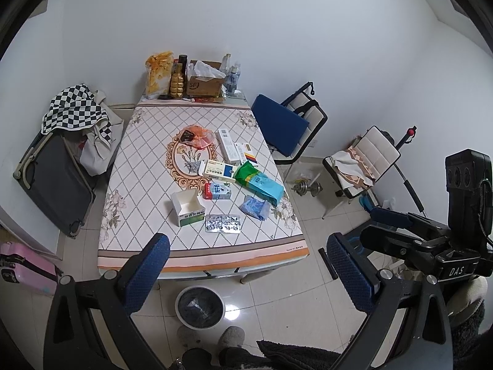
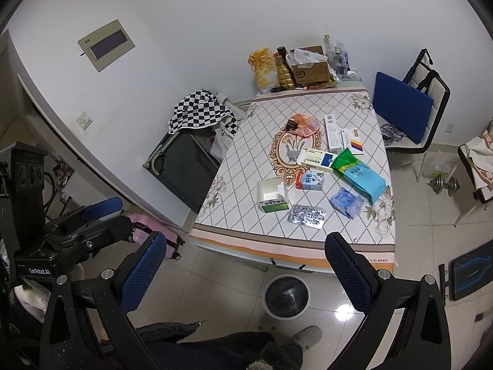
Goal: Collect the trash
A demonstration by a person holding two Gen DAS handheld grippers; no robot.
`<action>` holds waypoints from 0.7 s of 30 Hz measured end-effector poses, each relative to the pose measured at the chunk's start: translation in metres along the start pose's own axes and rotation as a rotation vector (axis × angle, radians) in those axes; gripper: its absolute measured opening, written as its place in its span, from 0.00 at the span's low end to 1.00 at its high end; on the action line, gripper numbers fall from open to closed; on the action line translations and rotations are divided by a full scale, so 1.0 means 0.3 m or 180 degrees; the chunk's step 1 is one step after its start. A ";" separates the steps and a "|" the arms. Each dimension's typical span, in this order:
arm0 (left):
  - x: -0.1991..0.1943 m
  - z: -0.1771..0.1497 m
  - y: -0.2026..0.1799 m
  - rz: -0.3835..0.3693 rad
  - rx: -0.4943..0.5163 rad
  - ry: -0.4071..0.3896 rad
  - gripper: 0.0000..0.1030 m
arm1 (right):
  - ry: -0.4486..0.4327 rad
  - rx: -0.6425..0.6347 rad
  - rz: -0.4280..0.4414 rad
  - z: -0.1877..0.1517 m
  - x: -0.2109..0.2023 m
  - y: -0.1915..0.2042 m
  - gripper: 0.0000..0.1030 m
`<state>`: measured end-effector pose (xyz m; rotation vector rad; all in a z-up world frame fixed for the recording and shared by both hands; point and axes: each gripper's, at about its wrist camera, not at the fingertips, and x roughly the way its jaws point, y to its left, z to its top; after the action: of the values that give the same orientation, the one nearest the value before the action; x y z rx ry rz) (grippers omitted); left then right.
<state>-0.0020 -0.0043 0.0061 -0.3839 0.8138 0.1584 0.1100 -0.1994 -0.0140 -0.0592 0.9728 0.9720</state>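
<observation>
Hovering: my left gripper (image 1: 246,273), fingers spread, empty.
Right gripper (image 2: 246,273): spread, empty.
Trash bin (image 1: 199,306): bottom centre.
Blister pack (image 1: 223,223): nearest table (image 1: 138,240) edge.

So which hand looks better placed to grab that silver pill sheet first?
Probably the left. In its view the pill sheet lies almost straight ahead between its open fingers; in the right view it sits left of centre. Both grippers hang back from the table, empty.
</observation>
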 end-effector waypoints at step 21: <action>0.000 0.006 0.002 0.0005 -0.0003 -0.0003 1.00 | -0.0002 -0.0011 -0.0002 0.004 0.001 0.004 1.00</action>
<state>-0.0009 -0.0030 0.0071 -0.3842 0.8130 0.1604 0.1099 -0.1978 -0.0131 -0.0619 0.9705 0.9730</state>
